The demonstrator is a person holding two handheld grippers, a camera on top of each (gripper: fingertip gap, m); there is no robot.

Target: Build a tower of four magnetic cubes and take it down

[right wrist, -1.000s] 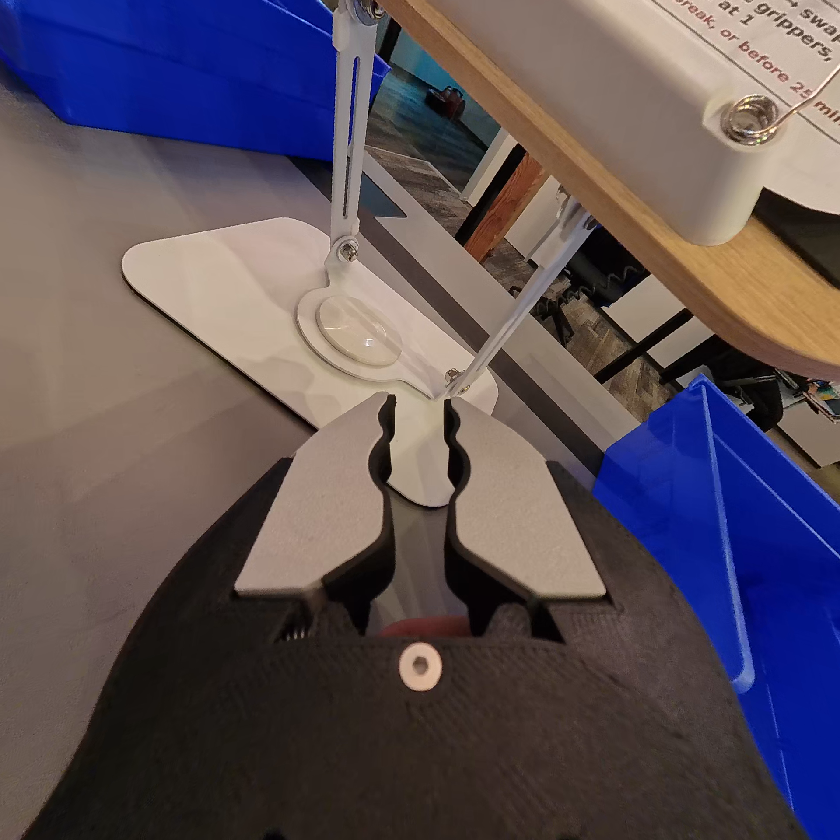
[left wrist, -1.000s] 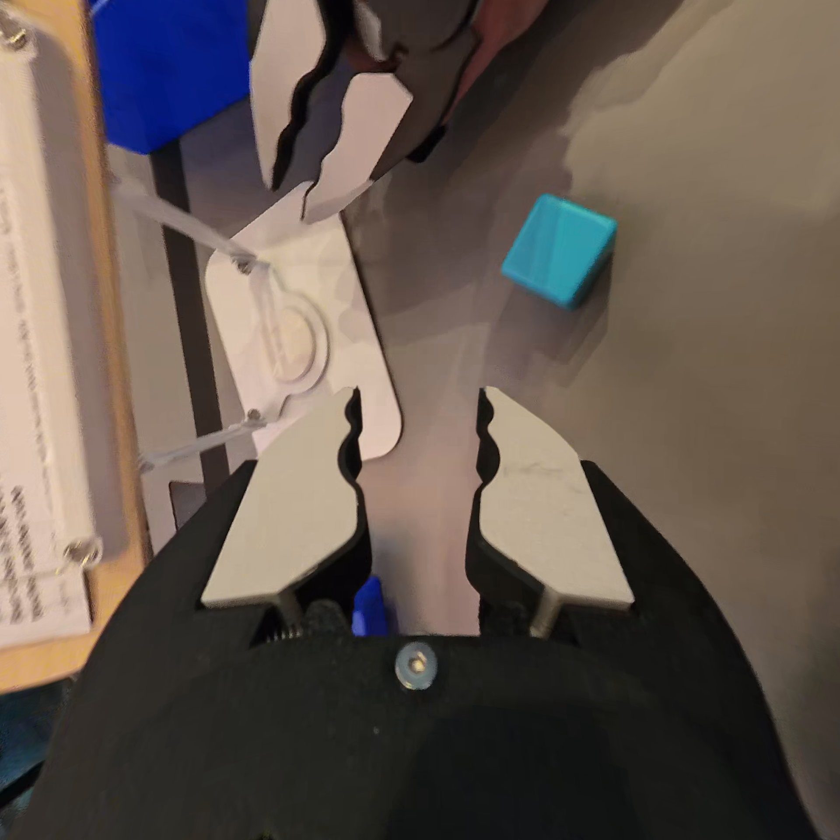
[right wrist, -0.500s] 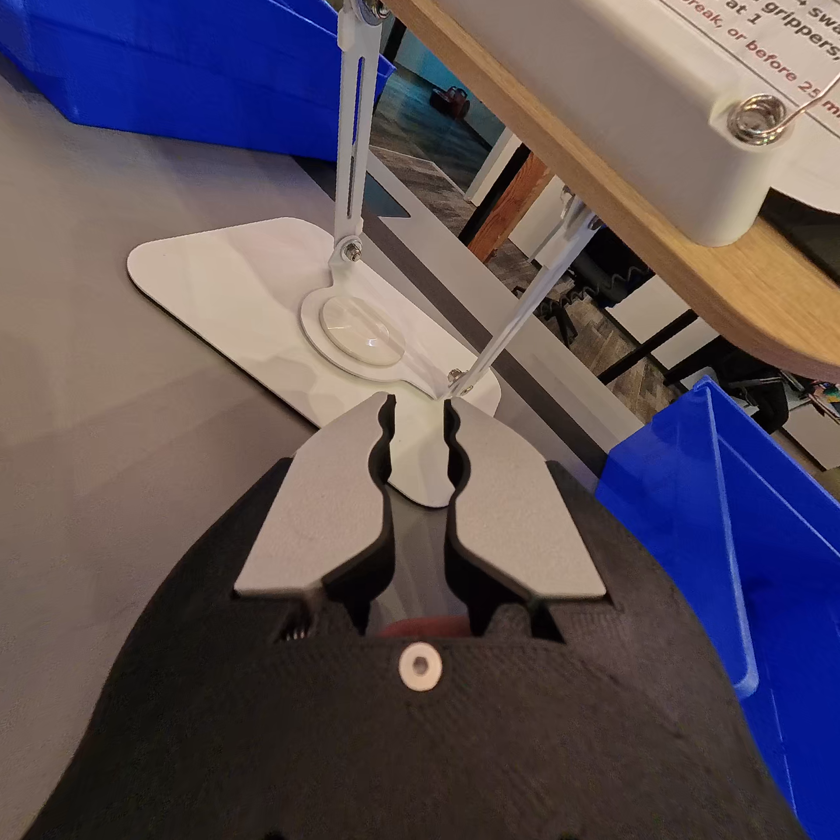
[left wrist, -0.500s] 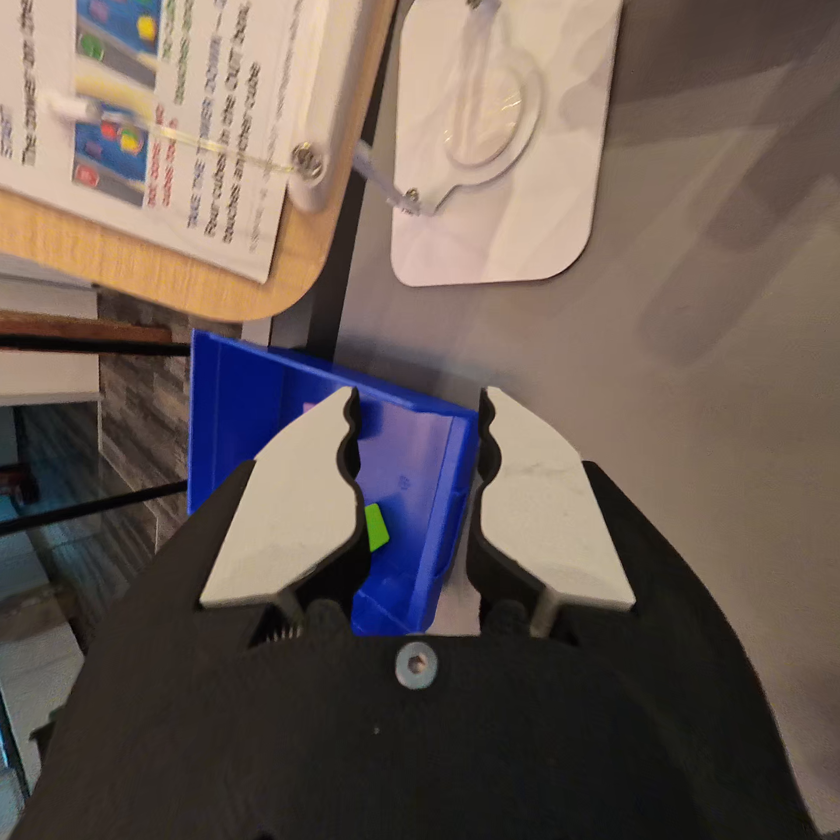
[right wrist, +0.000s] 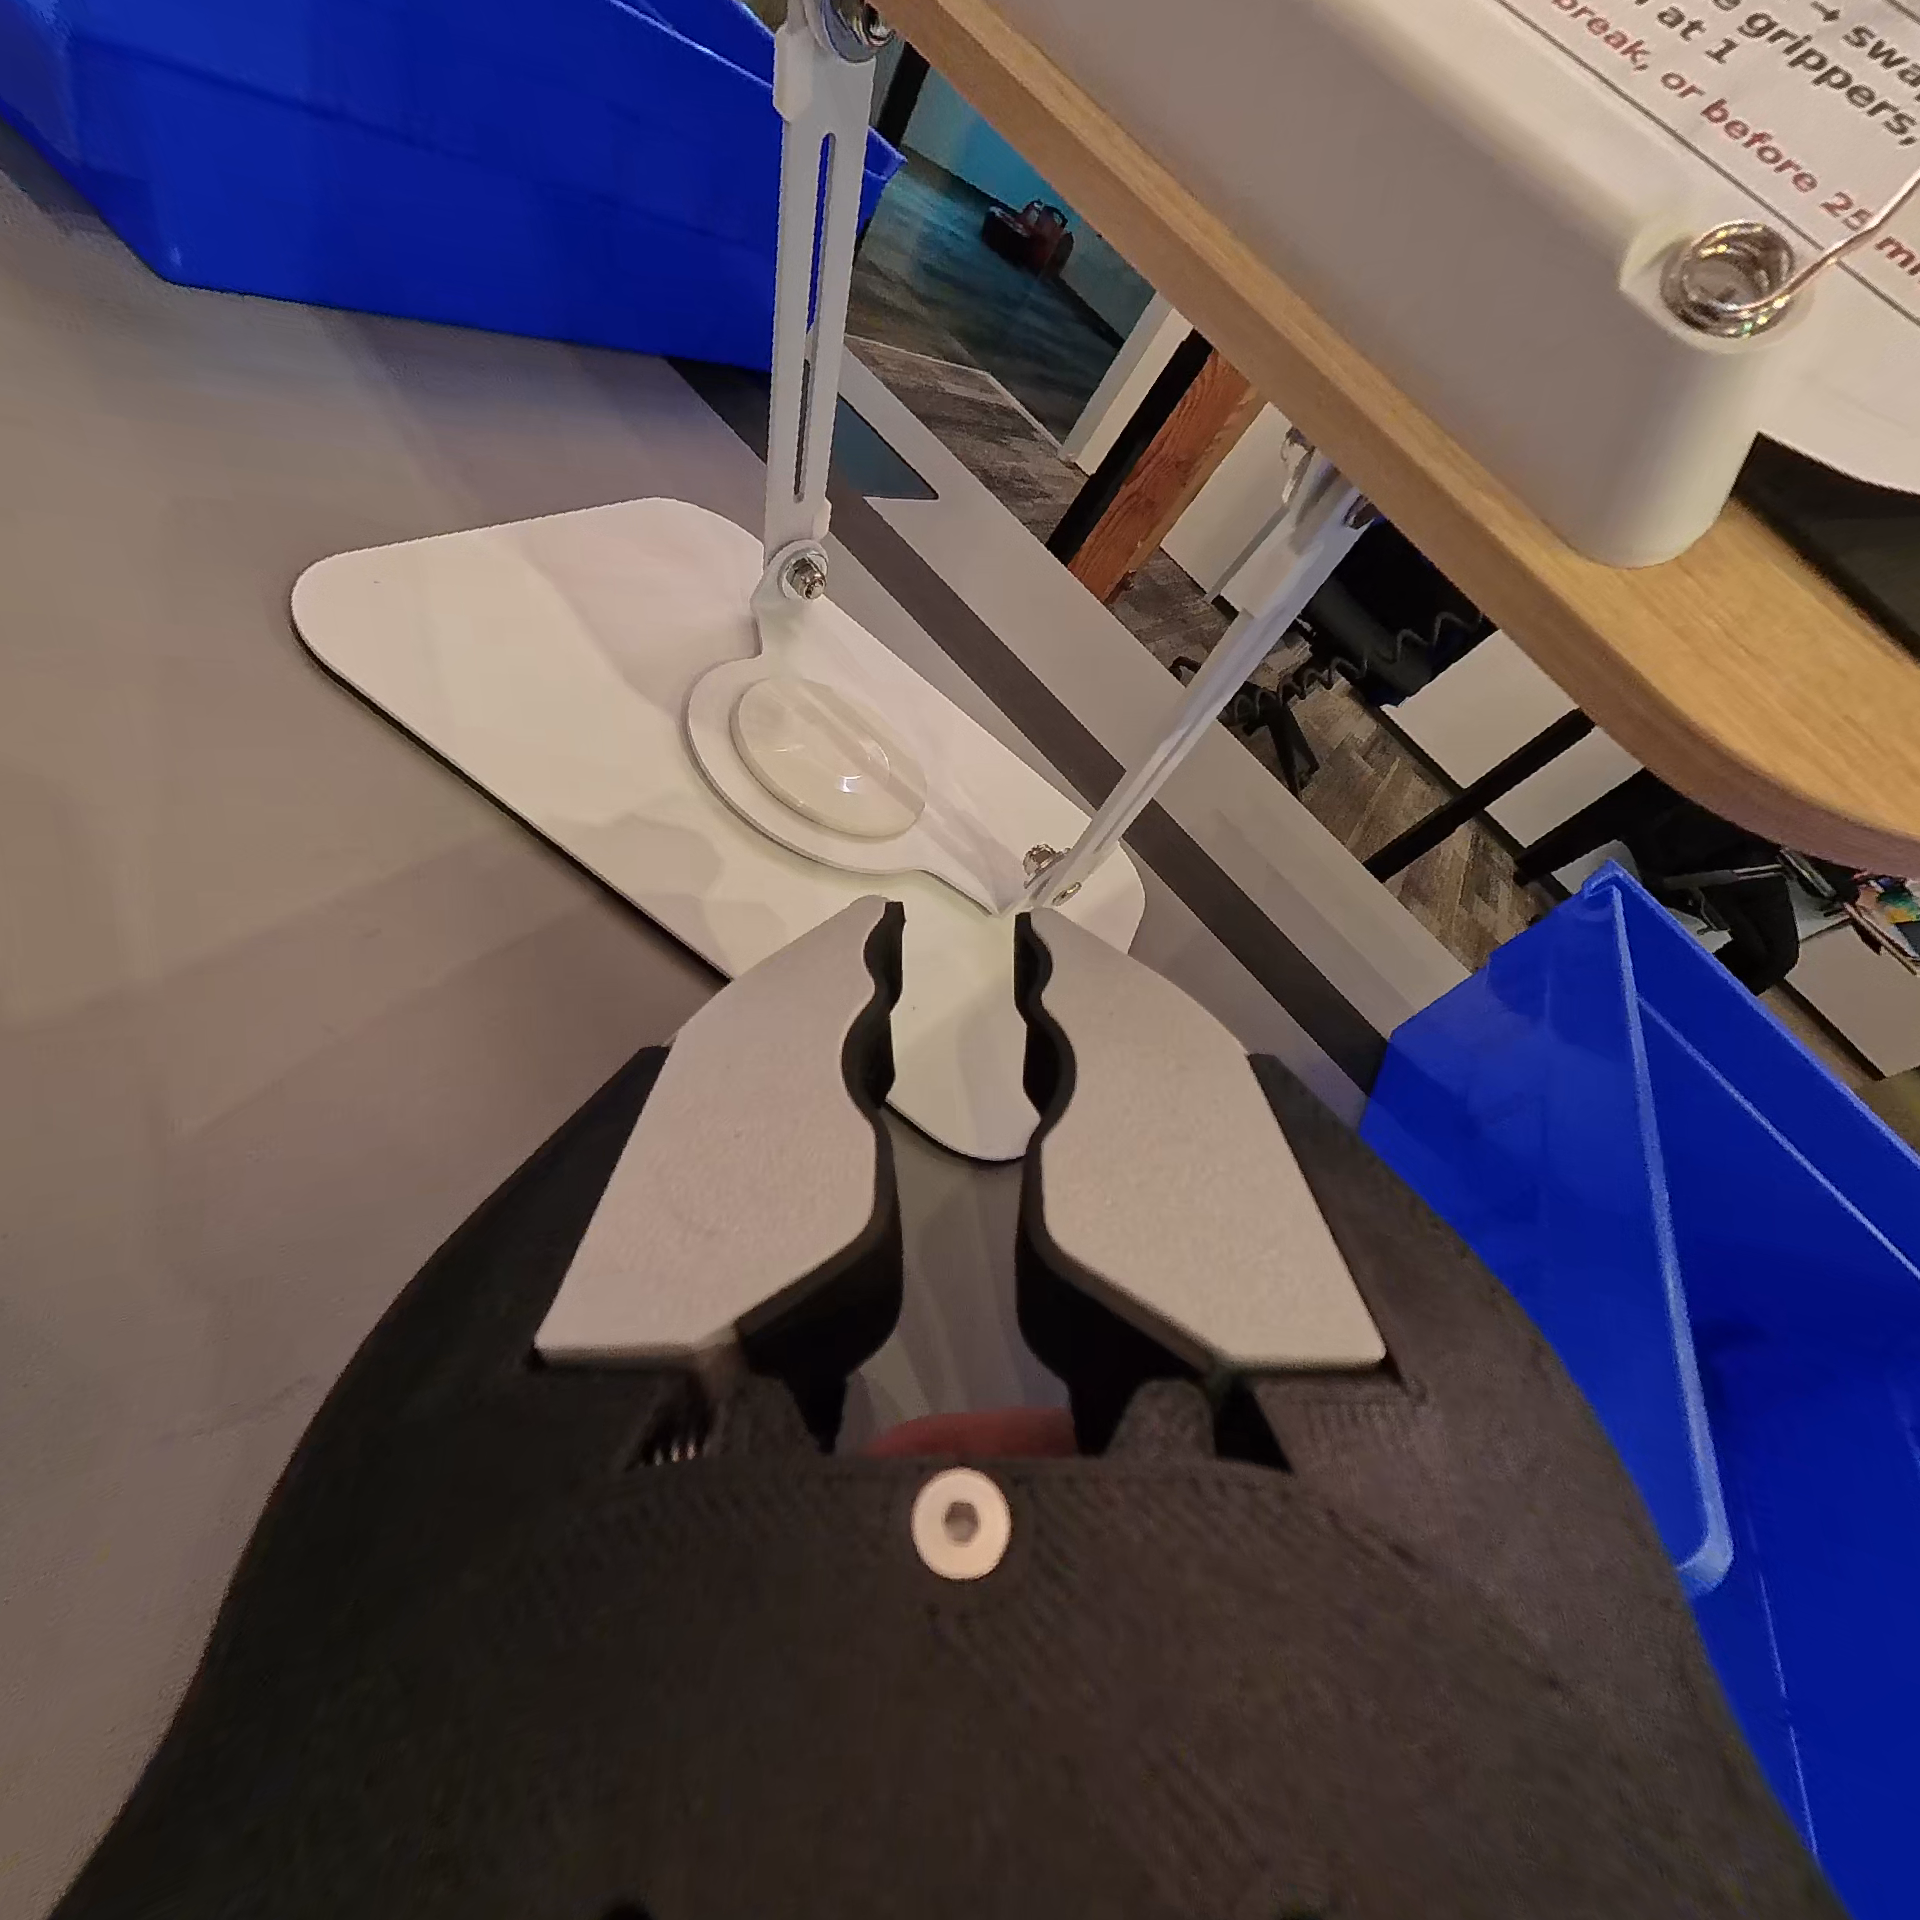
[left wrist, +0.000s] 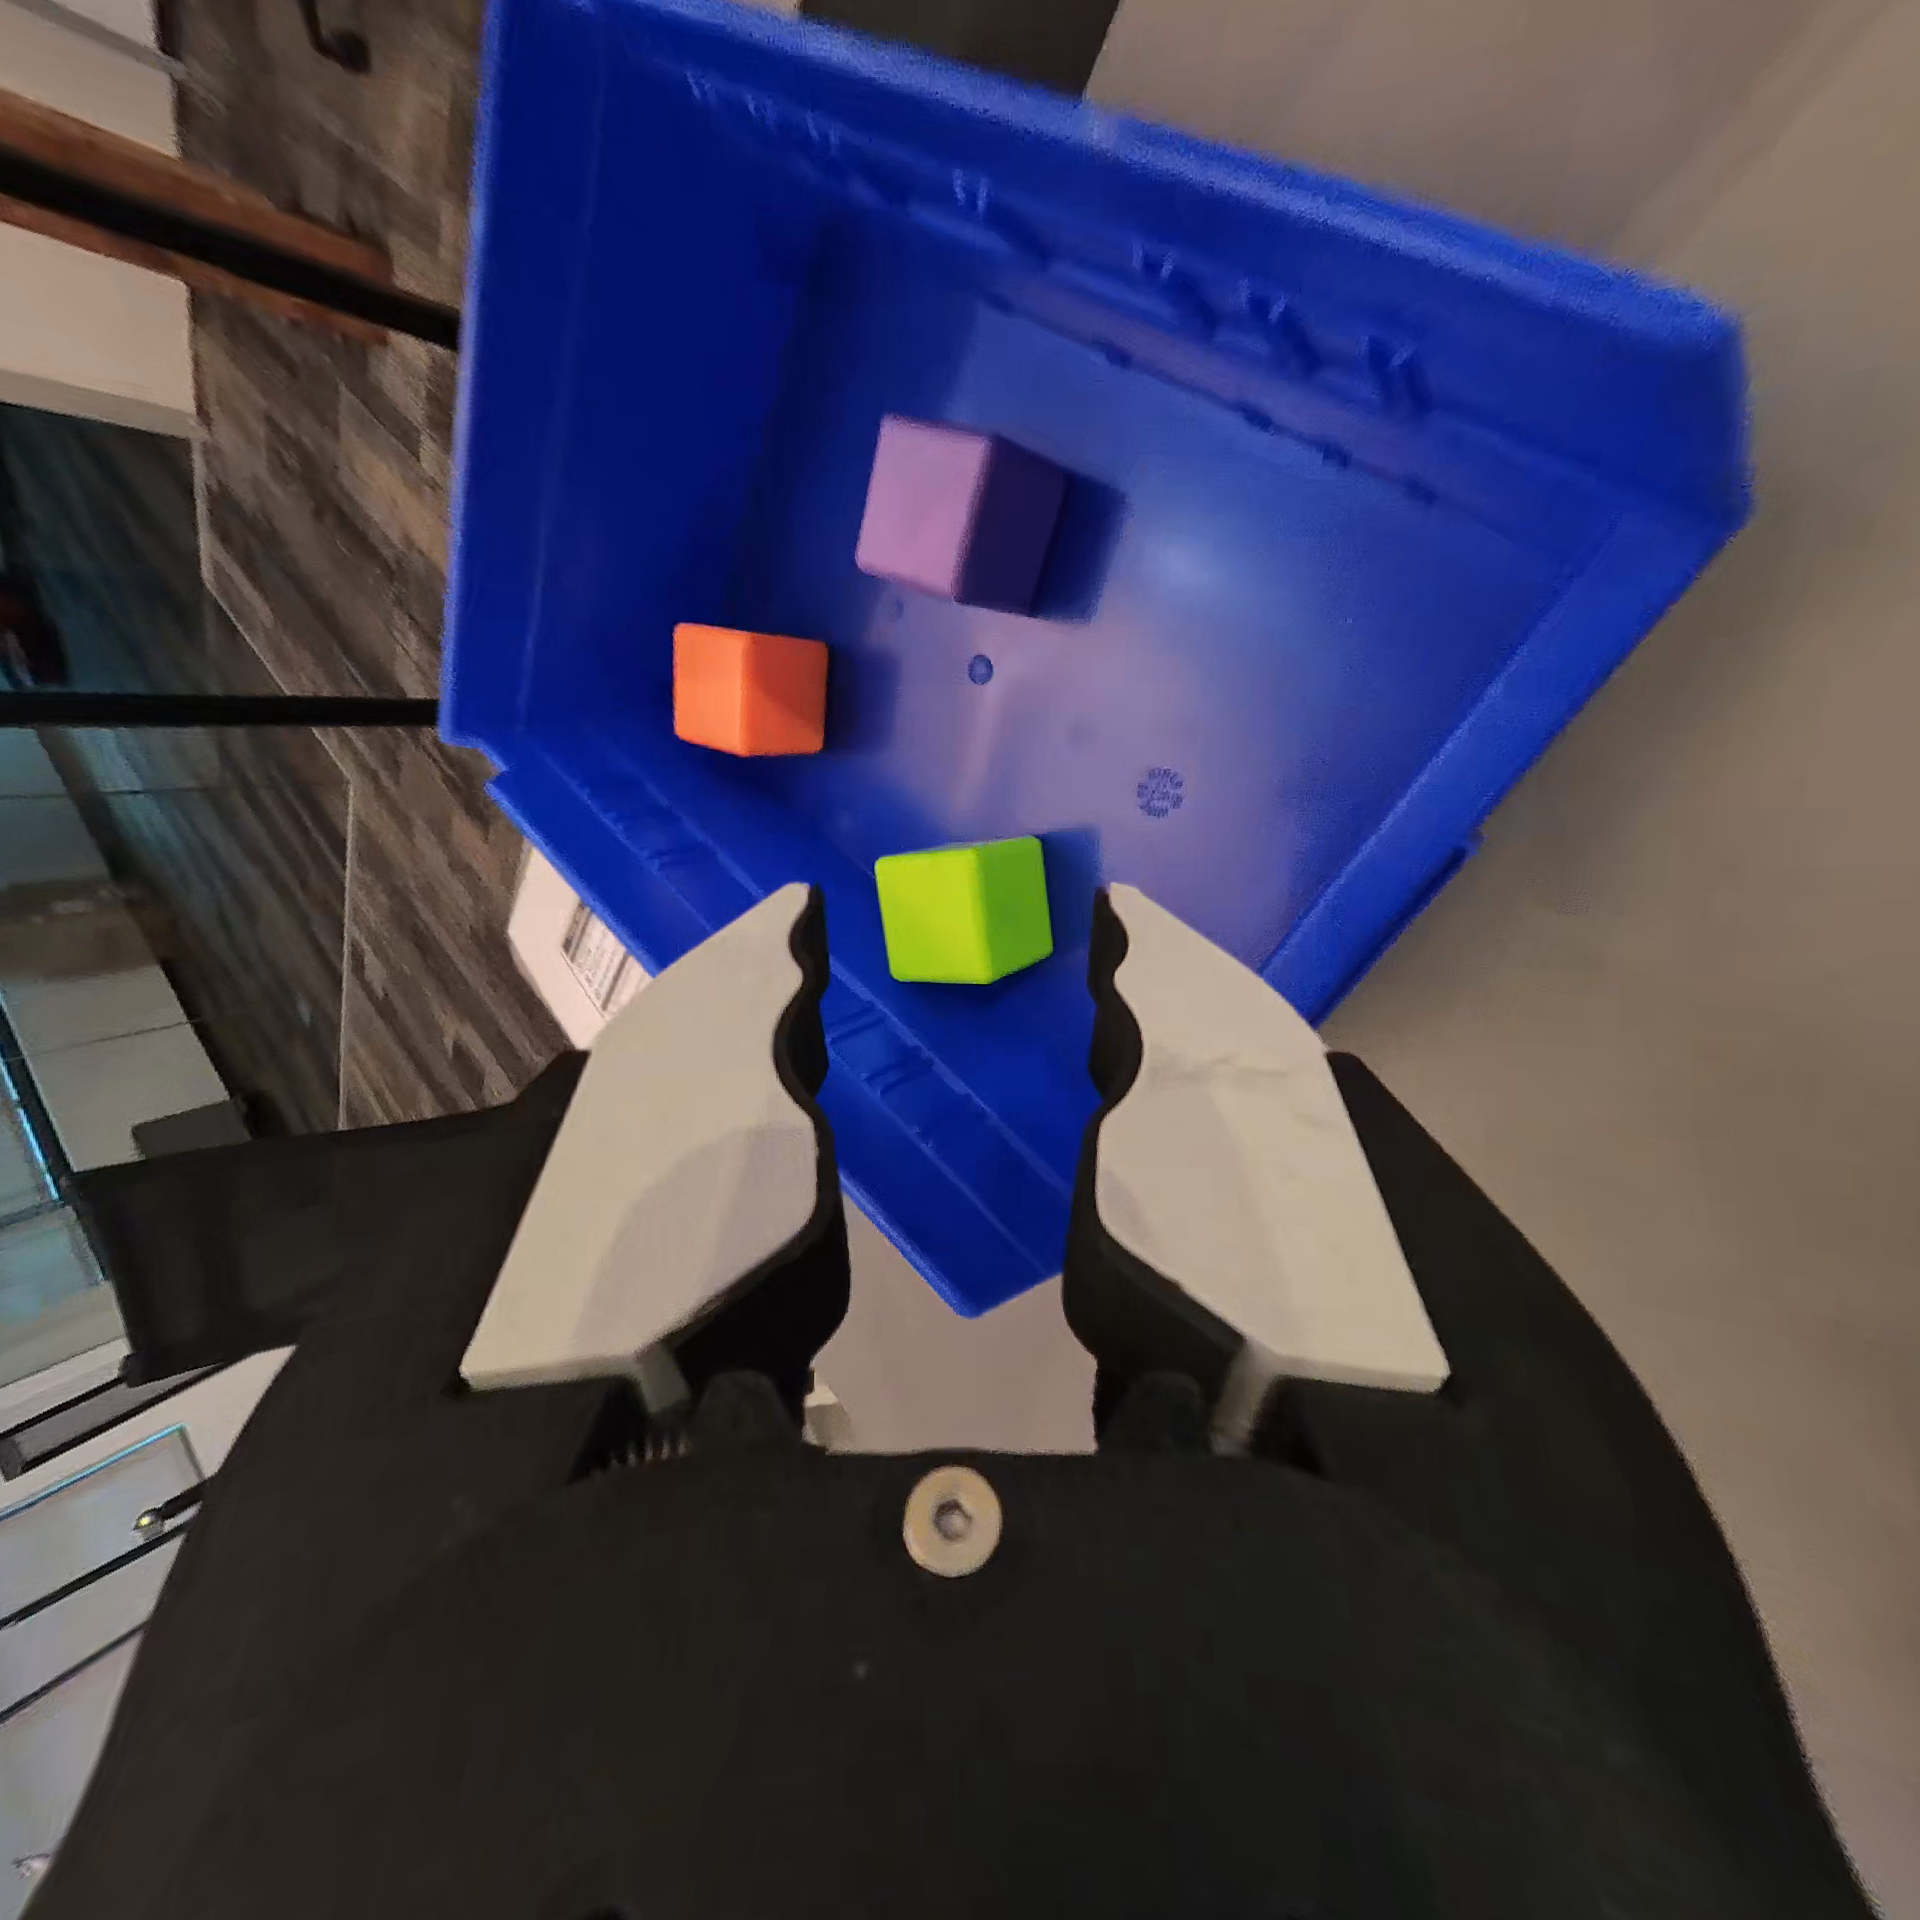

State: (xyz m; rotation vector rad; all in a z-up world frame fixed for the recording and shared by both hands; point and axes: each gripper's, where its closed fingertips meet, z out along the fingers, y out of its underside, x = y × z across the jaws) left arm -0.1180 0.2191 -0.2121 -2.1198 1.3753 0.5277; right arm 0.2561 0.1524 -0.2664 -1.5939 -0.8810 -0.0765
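In the left wrist view a blue bin (left wrist: 582,416) holds three cubes: purple (left wrist: 956,514), orange (left wrist: 748,686) and lime green (left wrist: 961,909). My left gripper (left wrist: 954,904) is open and empty above the bin, and the green cube shows between its fingertips, farther down. My right gripper (right wrist: 956,920) hovers over the grey table (right wrist: 260,935) with its jaws a narrow gap apart and nothing between the tips. A red patch (right wrist: 966,1429) shows low between its fingers; I cannot tell what it is.
A white stand base (right wrist: 520,644) with two thin legs lies on the table ahead of the right gripper and carries a wooden board (right wrist: 1299,343) overhead. A blue bin (right wrist: 1558,1195) stands at the right and another (right wrist: 416,187) at the far left. The table edge runs behind the stand. Across from one pair of fingers to the other is roughly 40 cm.
My left gripper has swung away from the teal cube and the stand to above the blue bin, and the three cubes have come into view. The right gripper has barely moved.
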